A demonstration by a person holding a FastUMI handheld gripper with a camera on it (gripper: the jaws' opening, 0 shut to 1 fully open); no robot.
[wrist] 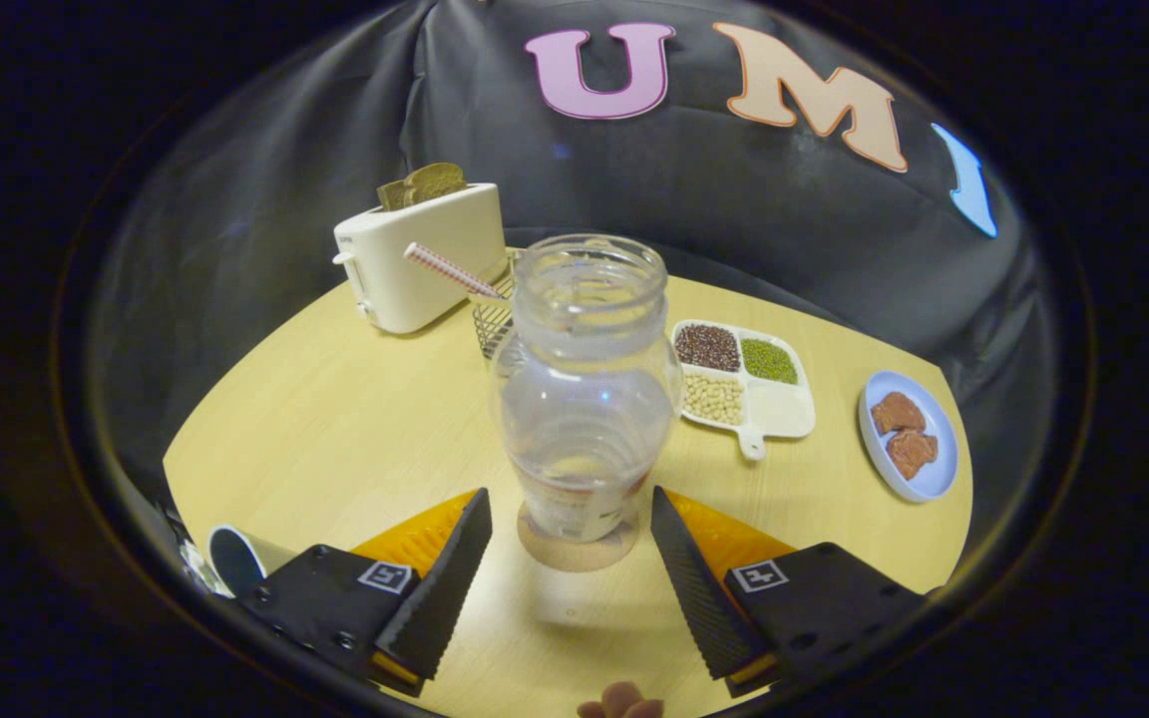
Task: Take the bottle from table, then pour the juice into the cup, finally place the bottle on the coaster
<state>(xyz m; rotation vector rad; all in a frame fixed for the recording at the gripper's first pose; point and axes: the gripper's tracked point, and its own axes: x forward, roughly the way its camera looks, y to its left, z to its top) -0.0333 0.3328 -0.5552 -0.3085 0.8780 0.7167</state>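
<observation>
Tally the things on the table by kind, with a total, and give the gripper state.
Bottle, on the coaster: 1
Coaster: 1
Cup: 1
Toaster: 1
Wire basket: 1
Divided tray: 1
Plate: 1
Total: 7
Gripper open, fingers flanking the bottle without touching.

Around the one bottle [584, 399] on its single coaster [577, 551] stand one toaster [422, 257], one divided tray [746, 379], one plate [912, 435] with two brown pieces and one cup [238, 558], the gripper [571, 543] spread wide.

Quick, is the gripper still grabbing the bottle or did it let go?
Gripper: open, holding nothing. The bottle stands on the coaster between its fingers, and neither finger touches it.
</observation>
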